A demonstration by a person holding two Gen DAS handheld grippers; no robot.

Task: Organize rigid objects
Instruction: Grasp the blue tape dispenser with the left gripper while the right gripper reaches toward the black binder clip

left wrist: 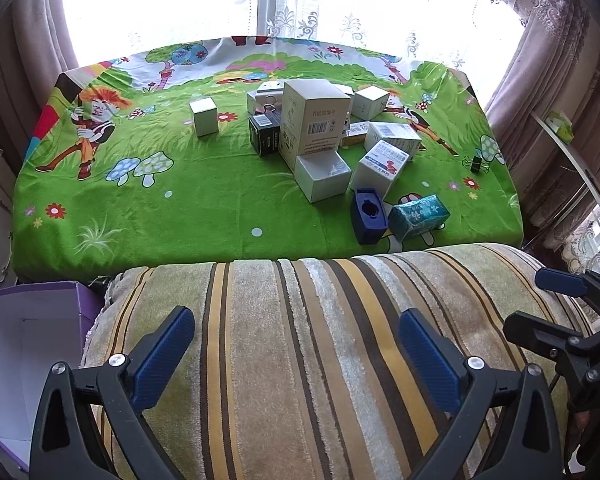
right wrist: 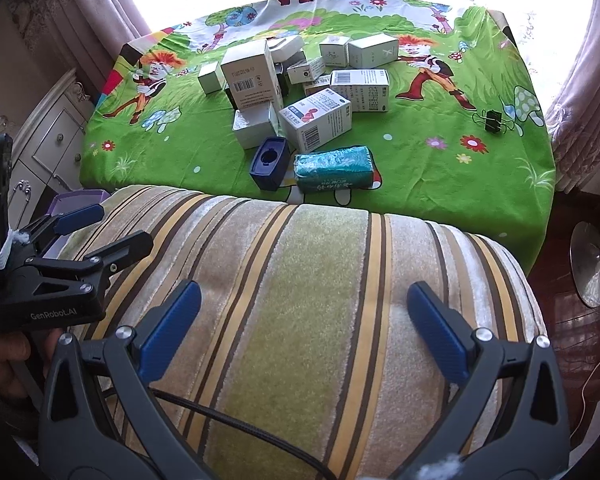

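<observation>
My left claw and right claw both gape wide, empty, over the striped cushion. No step begun; I judge reaching beyond it for the teal packet comes next.

Both wrist views face the box-strewn table from well back.

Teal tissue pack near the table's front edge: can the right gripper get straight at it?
Probably yes. The teal tissue pack lies ahead of the open right gripper, nothing stacked on it; only the striped cushion lies between.
</observation>
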